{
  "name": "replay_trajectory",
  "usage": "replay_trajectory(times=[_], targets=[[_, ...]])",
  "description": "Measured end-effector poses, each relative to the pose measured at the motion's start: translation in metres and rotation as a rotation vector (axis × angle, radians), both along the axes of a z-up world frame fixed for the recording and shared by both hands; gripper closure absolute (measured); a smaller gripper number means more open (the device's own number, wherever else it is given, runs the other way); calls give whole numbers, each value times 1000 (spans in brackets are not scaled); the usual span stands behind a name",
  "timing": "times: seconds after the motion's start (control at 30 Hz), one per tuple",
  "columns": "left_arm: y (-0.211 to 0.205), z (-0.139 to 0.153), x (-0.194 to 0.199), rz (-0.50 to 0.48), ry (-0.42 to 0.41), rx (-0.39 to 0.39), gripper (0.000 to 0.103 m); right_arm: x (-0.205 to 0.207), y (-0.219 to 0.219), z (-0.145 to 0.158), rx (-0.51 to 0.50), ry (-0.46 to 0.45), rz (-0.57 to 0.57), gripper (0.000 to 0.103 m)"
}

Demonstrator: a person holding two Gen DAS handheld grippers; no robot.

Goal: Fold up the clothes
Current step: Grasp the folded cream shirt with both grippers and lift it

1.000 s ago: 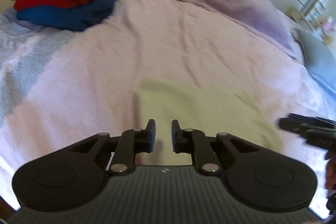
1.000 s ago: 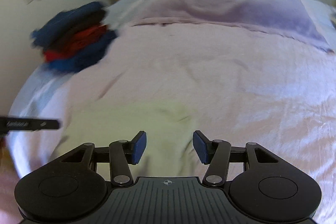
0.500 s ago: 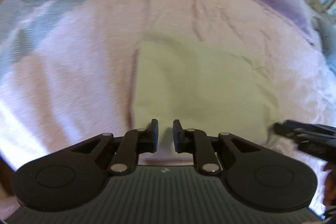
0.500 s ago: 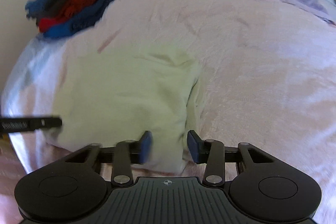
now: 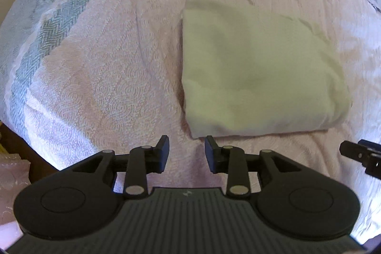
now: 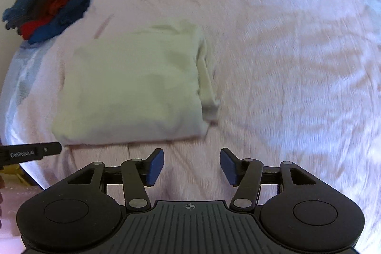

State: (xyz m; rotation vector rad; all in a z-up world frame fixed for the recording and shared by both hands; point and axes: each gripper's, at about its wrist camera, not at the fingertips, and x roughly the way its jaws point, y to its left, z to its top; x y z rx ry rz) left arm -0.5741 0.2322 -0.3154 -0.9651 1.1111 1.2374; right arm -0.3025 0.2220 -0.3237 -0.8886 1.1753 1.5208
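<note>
Pale yellow garment (image 5: 257, 73) lies folded in a compact rectangle on the bed (image 5: 107, 87), just ahead of both grippers. Left gripper (image 5: 187, 149) faces its near-left corner; right gripper (image 6: 191, 163) its near-right corner. Both sets of fingers are released, grasping nothing.

One folded pale yellow garment (image 5: 257, 73) lies on one bed (image 5: 114, 77). One stack of folded clothes (image 6: 50, 8) shows about four layers: blue, dark, red, blue. Two grippers appear, each with two fingers.
</note>
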Motion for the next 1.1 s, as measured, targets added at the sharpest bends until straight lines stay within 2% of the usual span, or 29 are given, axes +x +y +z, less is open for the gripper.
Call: replay_trajectory(times=[0.2, 0.27, 0.37, 0.5, 0.6, 0.7, 0.87, 0.93, 1.1], targets=[[2, -1, -14, -59, -28, -12, 73, -13, -12, 2, -19, -21, -52, 45], [3, 3, -24, -53, -75, 6, 73, -14, -14, 3, -15, -16, -58, 45], [9, 8, -54, 19, -252, 51, 65, -1, -15, 5, 16, 52, -84, 44], [23, -8, -95, 184, -542, 57, 54, 38, -7, 12, 97, 182, -174, 26], [37, -34, -107, 267, -654, 42, 52, 67, 10, 5, 160, 295, -222, 19], [52, -52, -105, 287, -704, 31, 52, 89, 39, -20, 144, 429, -251, 19], [78, -75, -95, 256, -730, 36, 49, 89, 72, -57, 70, 522, -230, 19], [82, -84, -92, 257, -743, 25, 45, 90, 86, -72, 40, 559, -221, 18], [84, -88, -86, 237, -785, 15, 44, 87, 113, -103, -22, 647, -188, 18]])
